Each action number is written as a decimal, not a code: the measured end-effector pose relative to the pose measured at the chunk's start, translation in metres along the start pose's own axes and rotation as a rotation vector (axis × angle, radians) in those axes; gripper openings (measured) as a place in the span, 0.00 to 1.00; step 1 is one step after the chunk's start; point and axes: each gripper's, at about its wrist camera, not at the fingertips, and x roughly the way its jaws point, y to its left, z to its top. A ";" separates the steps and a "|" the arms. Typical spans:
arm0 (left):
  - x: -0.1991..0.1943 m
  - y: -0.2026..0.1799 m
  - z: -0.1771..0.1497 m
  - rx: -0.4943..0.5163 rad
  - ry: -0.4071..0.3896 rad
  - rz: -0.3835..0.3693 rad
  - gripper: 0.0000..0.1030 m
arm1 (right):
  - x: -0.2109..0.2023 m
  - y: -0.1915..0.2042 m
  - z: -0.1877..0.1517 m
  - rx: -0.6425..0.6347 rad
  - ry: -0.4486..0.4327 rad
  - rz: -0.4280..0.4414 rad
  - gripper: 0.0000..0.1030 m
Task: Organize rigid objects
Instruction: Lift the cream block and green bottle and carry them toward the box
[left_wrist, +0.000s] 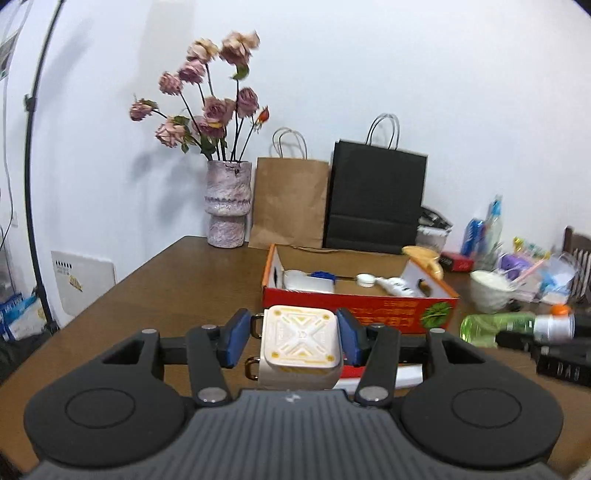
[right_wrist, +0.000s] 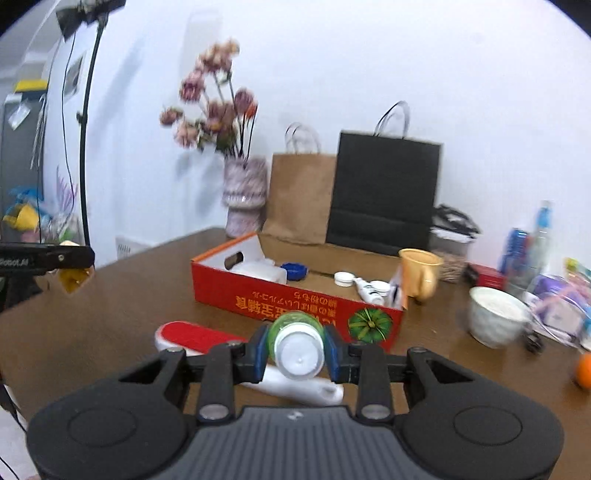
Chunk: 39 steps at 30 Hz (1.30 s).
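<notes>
My left gripper (left_wrist: 295, 338) is shut on a white and yellow square box (left_wrist: 300, 341) with small gold rings on its side, held above the table in front of the red cardboard box (left_wrist: 354, 306). My right gripper (right_wrist: 297, 349) is shut on a green bottle with a white base (right_wrist: 298, 350), held above a red and white lint brush (right_wrist: 199, 338). The same bottle (left_wrist: 517, 326) shows at the right of the left wrist view. The red box (right_wrist: 295, 302) holds a white container (right_wrist: 258, 271), a blue lid (right_wrist: 293, 270) and a white tube (right_wrist: 365, 288).
A vase of dried roses (left_wrist: 227, 205), a brown paper bag (left_wrist: 290, 201) and a black paper bag (left_wrist: 376, 201) stand at the back. A yellow mug (right_wrist: 421, 275), a white bowl (right_wrist: 496, 315), an orange (right_wrist: 583, 369) and assorted clutter lie at the right.
</notes>
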 end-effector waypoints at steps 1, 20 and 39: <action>-0.011 -0.002 -0.004 -0.013 0.004 -0.005 0.49 | -0.016 0.004 -0.009 0.023 -0.006 0.000 0.29; -0.110 -0.034 -0.034 0.019 -0.015 -0.093 0.50 | -0.132 0.024 -0.061 0.103 -0.073 -0.021 0.29; 0.114 -0.049 0.085 -0.041 0.153 -0.235 0.49 | 0.070 -0.075 0.064 0.039 -0.021 0.144 0.29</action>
